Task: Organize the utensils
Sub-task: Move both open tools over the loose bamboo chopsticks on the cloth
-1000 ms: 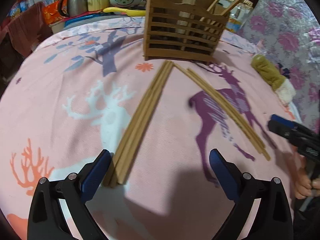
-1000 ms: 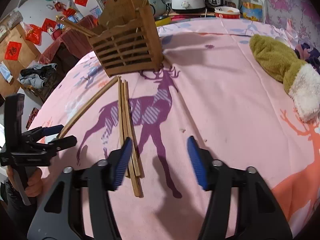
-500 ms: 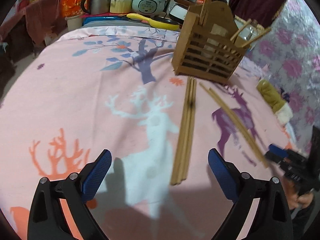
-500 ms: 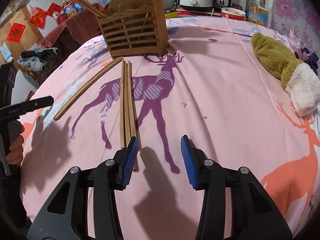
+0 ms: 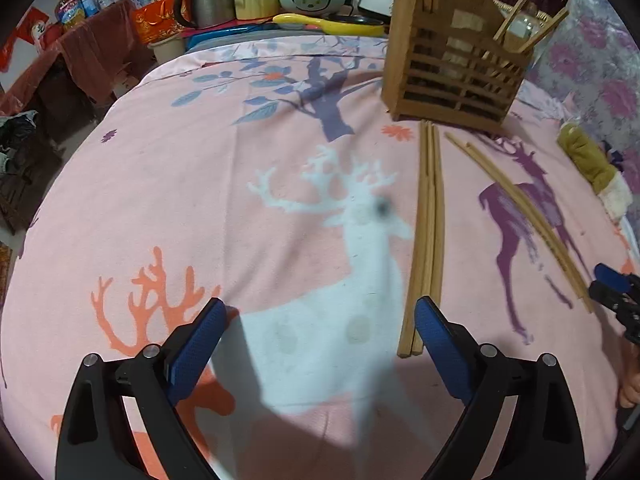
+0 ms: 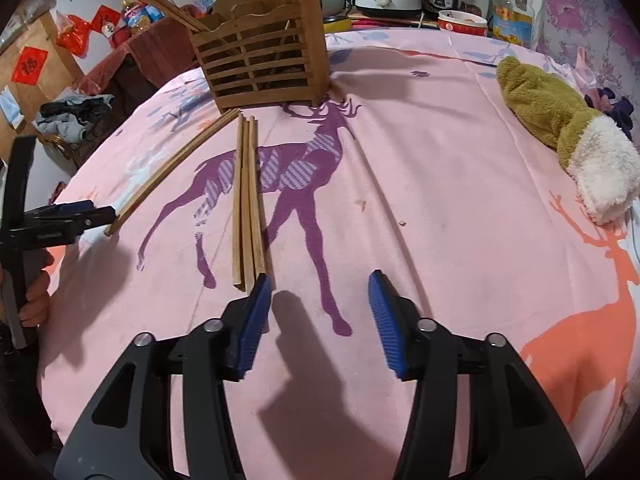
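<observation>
- Left gripper [image 5: 316, 344]: jaws open and empty, low over the pink deer-print cloth [image 5: 200, 208], left bundle of chopsticks [image 5: 428, 236] just beside the right-hand pad.
- Best shifted sideways until both pads straddle the near ends, then closed squarely.
- Right gripper [image 6: 320, 312]: jaws just opened wider, nothing between them; right bundle of chopsticks [image 6: 246, 200] beside the left-hand pad.
- Wooden holder [image 6: 264, 64] beyond: destination, judged.

My left gripper [image 5: 316, 336] hangs with jaws wide apart over the tabletop [image 5: 200, 184]; three chopsticks [image 5: 428, 236] end beside its right pad, pointing toward the wooden holder [image 5: 452, 76].
</observation>
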Demonstrator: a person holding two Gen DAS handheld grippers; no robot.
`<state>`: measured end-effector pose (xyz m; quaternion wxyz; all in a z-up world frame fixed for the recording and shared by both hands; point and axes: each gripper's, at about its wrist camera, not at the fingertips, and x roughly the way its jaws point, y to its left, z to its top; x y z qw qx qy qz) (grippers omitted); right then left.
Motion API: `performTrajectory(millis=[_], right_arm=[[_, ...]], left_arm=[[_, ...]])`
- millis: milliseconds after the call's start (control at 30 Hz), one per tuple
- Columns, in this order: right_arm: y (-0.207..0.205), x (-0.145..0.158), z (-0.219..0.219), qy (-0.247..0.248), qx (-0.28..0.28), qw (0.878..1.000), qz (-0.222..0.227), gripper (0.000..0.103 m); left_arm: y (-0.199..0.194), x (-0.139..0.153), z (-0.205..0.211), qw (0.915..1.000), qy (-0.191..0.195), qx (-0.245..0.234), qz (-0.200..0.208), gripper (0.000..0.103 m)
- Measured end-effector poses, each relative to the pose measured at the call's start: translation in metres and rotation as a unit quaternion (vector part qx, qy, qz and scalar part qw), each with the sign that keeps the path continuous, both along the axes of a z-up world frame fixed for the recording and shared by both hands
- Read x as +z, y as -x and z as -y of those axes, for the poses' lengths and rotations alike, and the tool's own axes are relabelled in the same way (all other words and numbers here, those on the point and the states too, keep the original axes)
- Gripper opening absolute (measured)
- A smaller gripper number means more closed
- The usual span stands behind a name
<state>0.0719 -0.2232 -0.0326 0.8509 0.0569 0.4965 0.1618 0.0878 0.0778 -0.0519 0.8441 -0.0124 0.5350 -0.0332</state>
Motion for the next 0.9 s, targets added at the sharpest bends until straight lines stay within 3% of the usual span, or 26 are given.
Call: performTrajectory(millis=[200,267,400,533,733,900], right_arm=[[0.002,-0.001,-0.012,0.021,0.017,1.000,0.012,0.068],[0.002,0.000,-0.013,0.025,0.018,0.999,0.014,0.068],[0.003,0.005,-0.007,0.016,0.005,1.000,0.021,0.068],[0.002,0.007,-0.005,0.016,-0.001,0.999,0.028,0.068],[0.001,0.005,-0.007,0.032,-0.002,0.999,0.026,0.068],[0.002,0.006,-0.005,0.030,-0.006,0.999,0.029,0.068]], left_arm=[[-0.006,-0.002,-0.006,0.9996,-0.018,0.023,0.000,0.093],[-0.006,-0.001,-0.007,0.9996,-0.017,0.023,0.002,0.093],[0.000,0.009,-0.004,0.9996,0.021,0.003,0.018,0.093],[-0.001,0.007,0.003,0.9997,0.017,-0.004,0.015,0.093],[-0.011,-0.002,0.004,0.9997,-0.019,0.009,0.008,0.095],[-0.015,-0.001,-0.015,0.9993,0.004,0.037,0.006,0.093]])
